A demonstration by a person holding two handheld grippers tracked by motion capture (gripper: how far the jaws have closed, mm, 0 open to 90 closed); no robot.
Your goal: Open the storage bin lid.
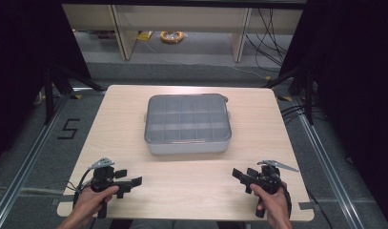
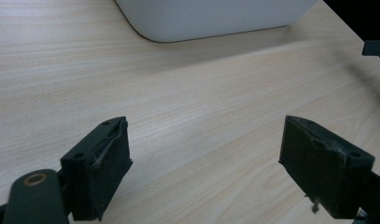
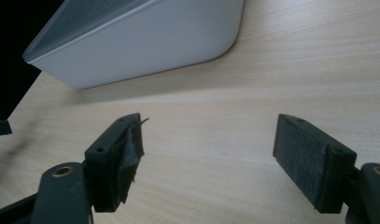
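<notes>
**Two grippers wait at the near edge, box shut in the middle**

At the near left of the wooden table [image 1: 115,119], the left gripper [image 1: 129,182] sits in the person's left hand [image 1: 94,198], its jaws spread wide with nothing between them, pointing toward the right. In the middle of the table, well apart from both grippers, rests the grey compartment box [image 1: 188,124], its clear lid down flat. At the near right, the right gripper [image 1: 240,175] is held in the right hand [image 1: 272,202], jaws likewise released and empty, pointing left over bare wood.
</notes>
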